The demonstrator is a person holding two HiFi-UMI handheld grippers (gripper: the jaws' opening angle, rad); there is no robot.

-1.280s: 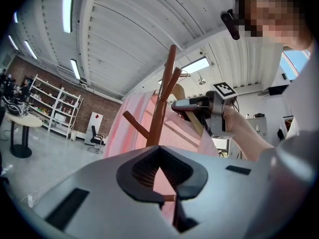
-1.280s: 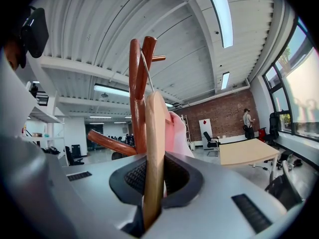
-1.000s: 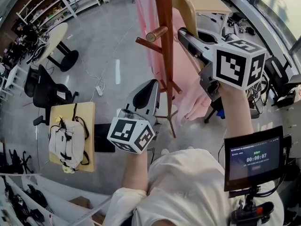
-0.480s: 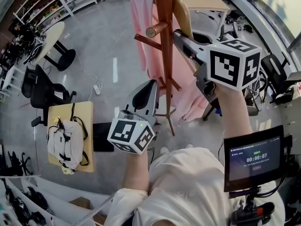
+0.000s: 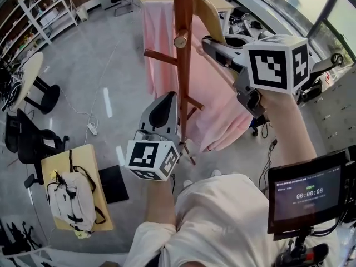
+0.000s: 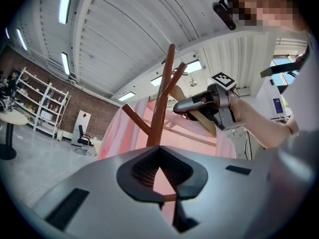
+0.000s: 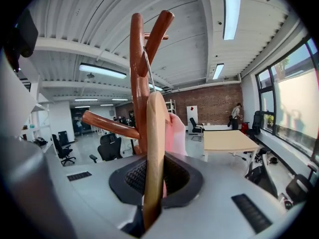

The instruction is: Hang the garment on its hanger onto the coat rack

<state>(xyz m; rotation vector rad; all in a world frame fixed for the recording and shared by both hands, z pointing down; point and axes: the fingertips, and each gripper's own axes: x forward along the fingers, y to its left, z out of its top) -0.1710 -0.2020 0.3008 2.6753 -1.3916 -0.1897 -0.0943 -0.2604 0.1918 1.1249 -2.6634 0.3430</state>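
A pink garment (image 5: 222, 110) hangs on a wooden hanger (image 5: 211, 15) beside the brown wooden coat rack (image 5: 182, 77). My right gripper (image 5: 207, 40) is shut on the hanger's shoulder, just right of the pole. In the right gripper view the hanger (image 7: 154, 148) stands edge-on between the jaws, and its wire hook (image 7: 148, 68) rises close to the rack's upper pegs (image 7: 157, 31). My left gripper (image 5: 171, 96) is lower, in front of the pole, shut with nothing in it. The left gripper view shows the rack (image 6: 160, 103), the right gripper (image 6: 182, 106) and the garment (image 6: 199, 141).
A small table with a white backpack (image 5: 69, 196) stands at lower left, with an office chair (image 5: 28, 143) behind it. Shelves (image 5: 39, 15) line the far left. A screen (image 5: 308, 191) is at lower right. A wooden desk (image 7: 229, 141) stands behind the rack.
My right gripper has carried the hanger and garment slightly left, closer to the rack's pole. The head view has shifted. The left gripper has hardly moved.
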